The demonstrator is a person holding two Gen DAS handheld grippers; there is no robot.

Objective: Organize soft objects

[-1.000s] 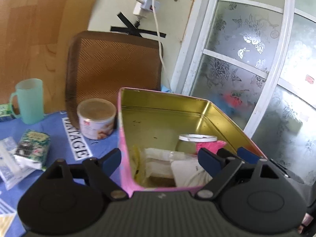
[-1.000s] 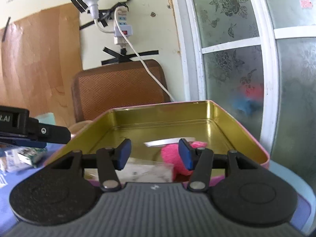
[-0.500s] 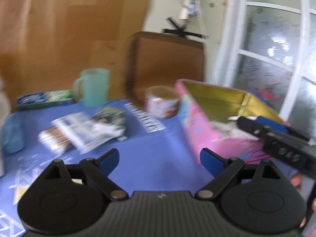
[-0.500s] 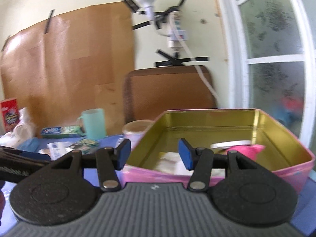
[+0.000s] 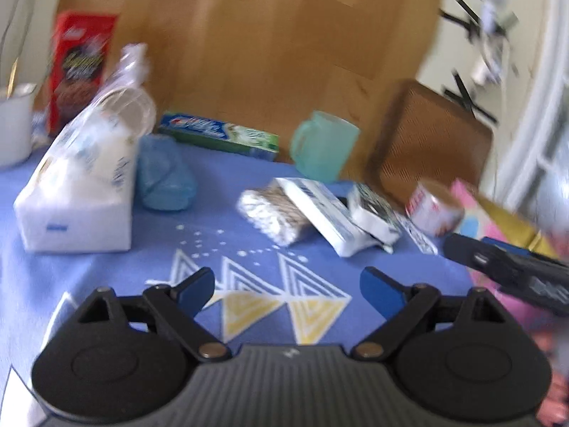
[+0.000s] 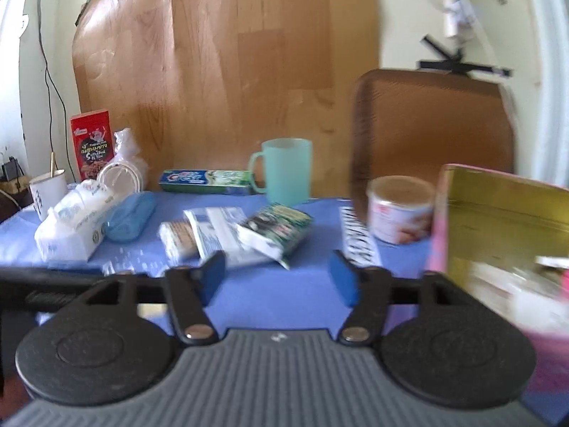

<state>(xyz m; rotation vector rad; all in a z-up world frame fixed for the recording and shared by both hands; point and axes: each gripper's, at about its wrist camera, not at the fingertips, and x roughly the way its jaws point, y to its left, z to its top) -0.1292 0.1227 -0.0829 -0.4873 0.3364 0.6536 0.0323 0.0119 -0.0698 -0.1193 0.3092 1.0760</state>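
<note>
The left gripper point(image 5: 286, 286) stands wide apart with nothing between its blue pads, only blue cloth beneath; the right gripper point(image 6: 279, 279) is opening its jaws, likewise empty, and its black finger shows at the right edge of the left wrist view.

The soft things lie on the tablecloth point(image 6: 284, 299) ahead of both grippers: a white tissue pack point(image 6: 76, 226) far left; a crumpled blue plastic bag point(image 6: 129, 215) just beside it; a clear packet of cotton swabs point(image 6: 177, 238); a white-and-blue printed pouch point(image 6: 220, 235) overlapping it; a green-and-white packet point(image 6: 281, 229) leaning on that pouch; the print on these is too blurred to read. The pink tin box point(image 6: 505, 220) with a gold interior sits at the right, some white and pink items inside it.

A round lidded tub point(image 6: 400, 208) stands just left of the tin; a mint plastic mug point(image 6: 286, 170) and a blue-green toothpaste carton point(image 6: 206, 181) stand along the far edge; a red snack box point(image 6: 92, 142) and a white enamel cup point(image 6: 48, 192) stand far left; their lettering cannot be made out.

The cloth is blue with white and yellow triangles point(image 5: 281, 295); behind it a wood-grain panel point(image 6: 220, 82) leans on a cream wall, a brown woven chair back point(image 6: 432, 124) to its right, black tape crosses point(image 6: 458, 60) above.
</note>
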